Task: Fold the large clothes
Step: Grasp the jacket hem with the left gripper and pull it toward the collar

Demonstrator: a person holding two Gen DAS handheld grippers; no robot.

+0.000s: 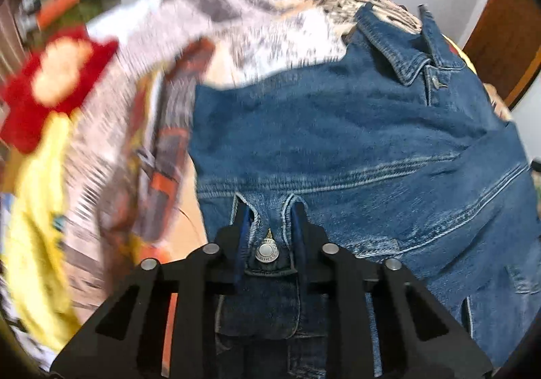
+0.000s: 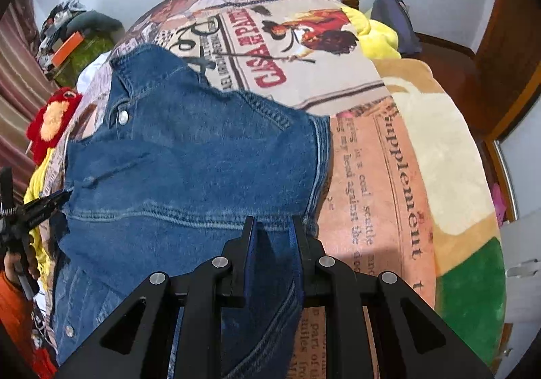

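Denim jacket [image 2: 189, 155] lies spread on newspaper-print blanket [image 2: 372, 176], collar at far end. L gripper [image 1: 269, 209] pinches hem w/ metal snap button [image 1: 267, 249] between its fingers — R gripper [image 2: 272, 223] clamps hem fabric near jacket's edge.

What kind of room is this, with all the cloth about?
Probably a bedroom at home: a denim jacket lies on a newspaper-print bedspread over a plush blanket, with a wooden door frame beside it.
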